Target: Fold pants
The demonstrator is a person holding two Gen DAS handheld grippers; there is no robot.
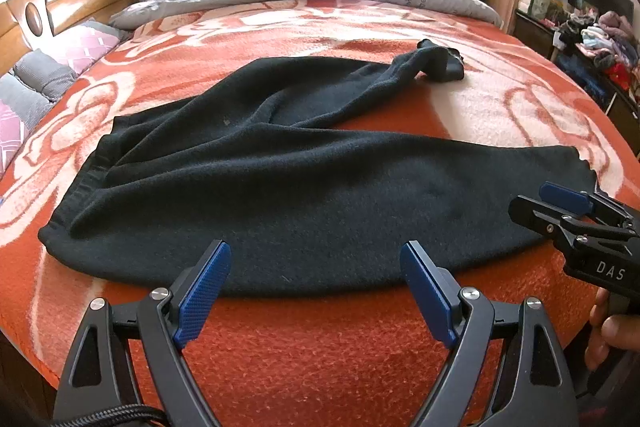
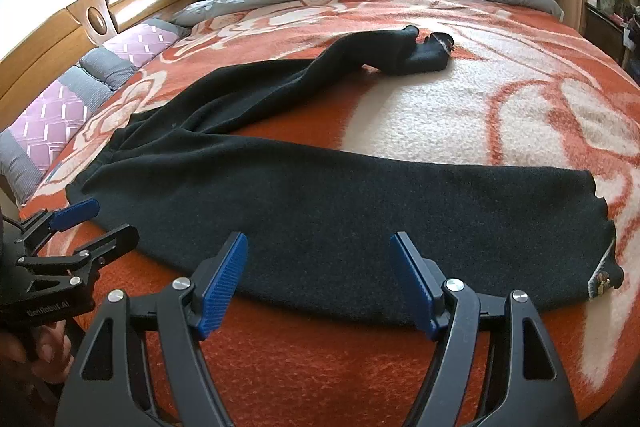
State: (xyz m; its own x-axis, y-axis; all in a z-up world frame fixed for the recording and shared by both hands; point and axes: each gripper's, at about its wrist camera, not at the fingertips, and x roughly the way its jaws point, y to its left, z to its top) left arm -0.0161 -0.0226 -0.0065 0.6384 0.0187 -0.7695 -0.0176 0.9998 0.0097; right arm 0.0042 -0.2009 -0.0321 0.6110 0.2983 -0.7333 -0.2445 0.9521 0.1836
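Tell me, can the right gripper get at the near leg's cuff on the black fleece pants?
Probably yes. The right gripper is open just short of the black fleece pants, and nothing lies between it and the near cuff, off to its right.

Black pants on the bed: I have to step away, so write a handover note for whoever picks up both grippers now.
Left gripper: open, empty, at the near edge of the black pants toward the waistband.
Right gripper: open, empty, at the near leg, toward its cuff.
Pants lie spread on the orange floral blanket, legs apart; the far leg is twisted, its end bunched.
Done: no fold yet.
Left: straighten the far leg, lay the legs together, fold.
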